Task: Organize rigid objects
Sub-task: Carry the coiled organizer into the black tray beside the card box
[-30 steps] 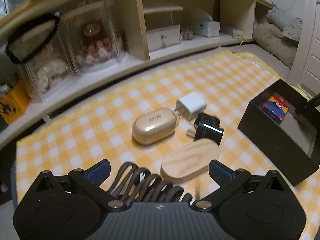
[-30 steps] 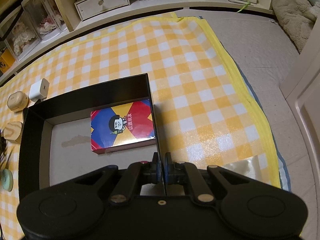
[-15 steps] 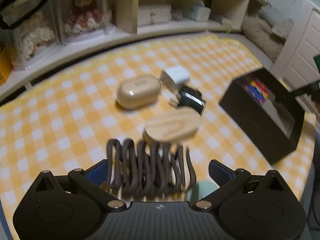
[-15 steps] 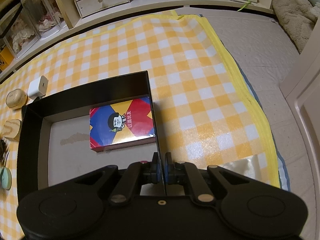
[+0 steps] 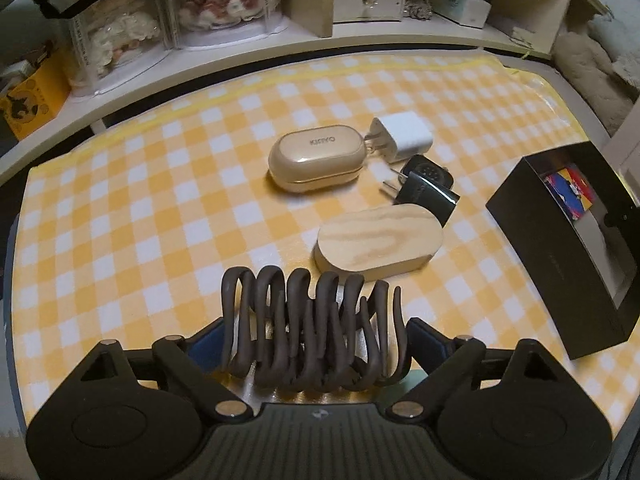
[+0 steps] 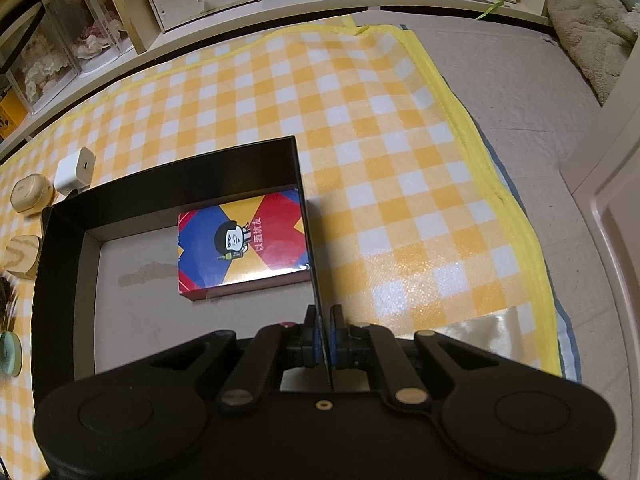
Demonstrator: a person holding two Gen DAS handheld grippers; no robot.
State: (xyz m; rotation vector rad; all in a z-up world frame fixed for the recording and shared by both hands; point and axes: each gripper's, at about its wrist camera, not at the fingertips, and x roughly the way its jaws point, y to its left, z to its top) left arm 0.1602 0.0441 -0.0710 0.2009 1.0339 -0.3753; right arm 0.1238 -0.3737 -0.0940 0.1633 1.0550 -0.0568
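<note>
Left wrist: left claw (image 5: 311,340), jaws just narrowing, straddled brown wavy rack (image 5: 312,328), ungripped. Right claw (image 6: 325,338) clenched on black box wall (image 6: 310,236).

the brown coiled rack (image 5: 312,324) hides the left gripper (image 5: 316,340) pads, so contact cannot be told. a pale green round thing (image 6: 9,354) is cut off at the left edge. the black box (image 5: 560,248) hides most of the colourful card box (image 5: 568,190).

Left gripper (image 5: 316,336): jaws wide, just closing a little, tilted steeply down.
Right gripper (image 6: 325,340): jaws closed, tilted steeply down.
</note>
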